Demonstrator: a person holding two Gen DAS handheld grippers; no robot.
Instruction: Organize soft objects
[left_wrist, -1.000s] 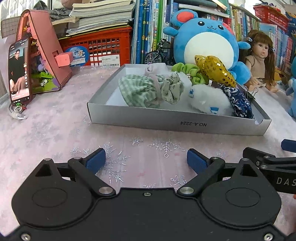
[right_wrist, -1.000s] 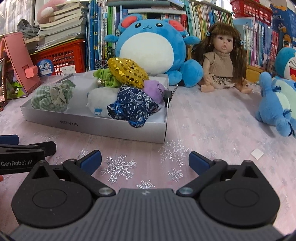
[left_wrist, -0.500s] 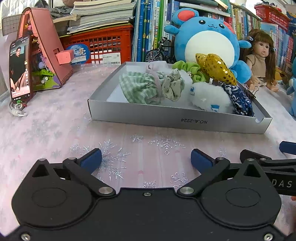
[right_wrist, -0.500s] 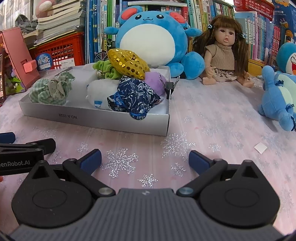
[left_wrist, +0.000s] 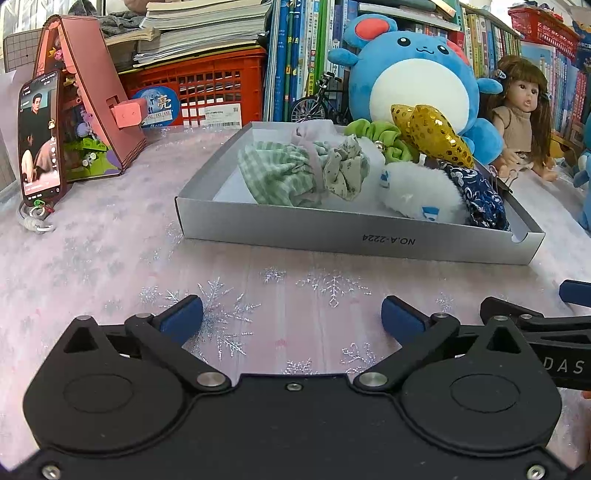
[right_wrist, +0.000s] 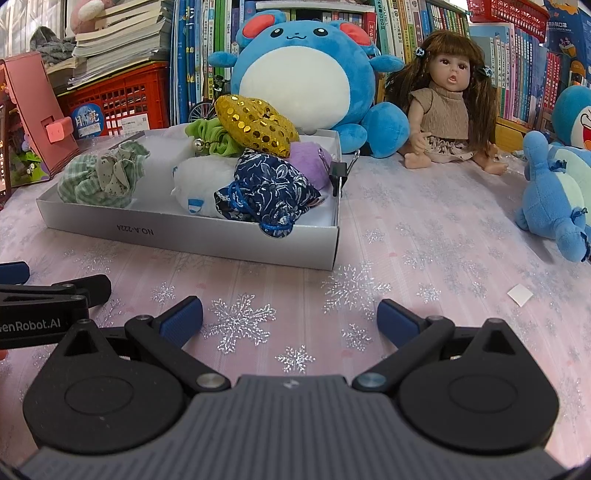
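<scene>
1. Right now both tools hover low over the pink snowflake tablecloth (right_wrist: 424, 236), short of the grey box (left_wrist: 332, 236). The left gripper (left_wrist: 291, 319) has its blue pads spread wide with nothing between them, and the right gripper (right_wrist: 290, 317) is spread and empty too.

2. Soft things sit piled in the box: a green checked scrunchie (left_wrist: 280, 173), a white fluffy pouch (right_wrist: 199, 184), a navy patterned pouch (right_wrist: 266, 188), a gold sequin cushion (right_wrist: 255, 125), a lime scrunchie (right_wrist: 210, 136) and a purple plush (right_wrist: 306, 162). My read is that the sorting looks mostly done.

3. Risk one: the gold cushion perches on top of the heap, leaning against the big blue plush (right_wrist: 306, 74). Nudge the pile and it likely slides out over the rim.

4. Risk two: the navy pouch droops its blue cord over the near wall. A pad coming in low could snag that cord and drag the pouch out.

5. Risk three: the box looks light, thin card. A push from either tool would probably skid it on the cloth instead of seating anything.

6. Risk four: the two tools sit just beside each other, so a reach by both at once could clash fingers.

7. Risk five: a black binder clip (right_wrist: 338, 173) is clipped on the right wall, hard metal that spread pads could catch on.

8. Lastly, the small blue plush (right_wrist: 554, 206) lies well apart on the right; whether it belongs in the box I cannot tell.
</scene>
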